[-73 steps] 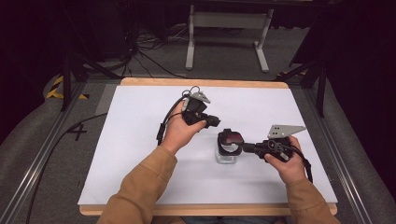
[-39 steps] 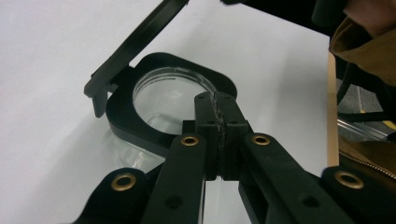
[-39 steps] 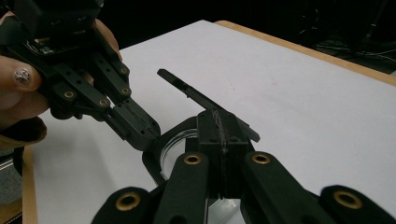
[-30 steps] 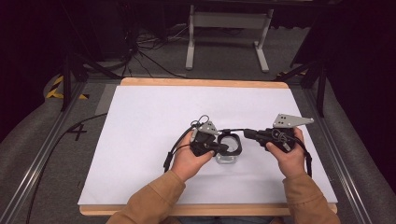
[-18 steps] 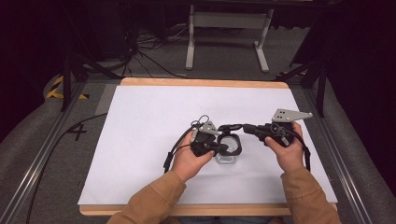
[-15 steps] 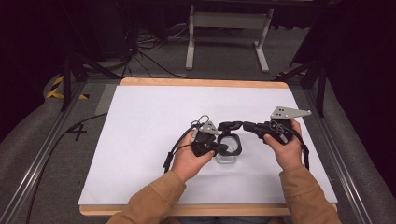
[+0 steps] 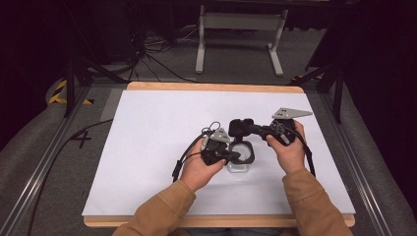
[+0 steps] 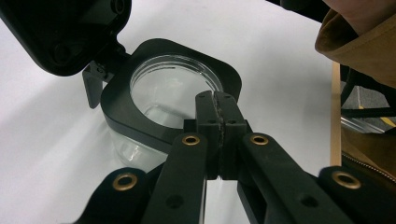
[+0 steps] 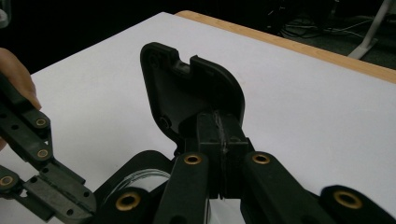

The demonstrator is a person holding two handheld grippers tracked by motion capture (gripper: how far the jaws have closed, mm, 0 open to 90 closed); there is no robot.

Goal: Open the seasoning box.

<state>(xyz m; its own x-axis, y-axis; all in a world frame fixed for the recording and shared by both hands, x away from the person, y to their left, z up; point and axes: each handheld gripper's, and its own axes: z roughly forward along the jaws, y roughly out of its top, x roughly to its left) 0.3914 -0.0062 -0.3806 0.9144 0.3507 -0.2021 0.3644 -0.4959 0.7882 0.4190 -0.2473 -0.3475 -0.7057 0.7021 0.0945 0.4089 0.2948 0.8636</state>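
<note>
On the white worktop [image 7: 147, 147], the left claw [image 7: 235, 156] is clenched on the black rim of a clear glass jar [image 8: 168, 95] that stands near the middle, steadying it. To its right, the right claw [image 7: 246, 129] grasps the jar's hinged black lid [image 9: 187, 93], which is swung up, so the jar looks already opened; whether anything lies inside is hard to tell through the glass. What remains is probably filling or closing it. No brand or writing can be read anywhere.
</note>
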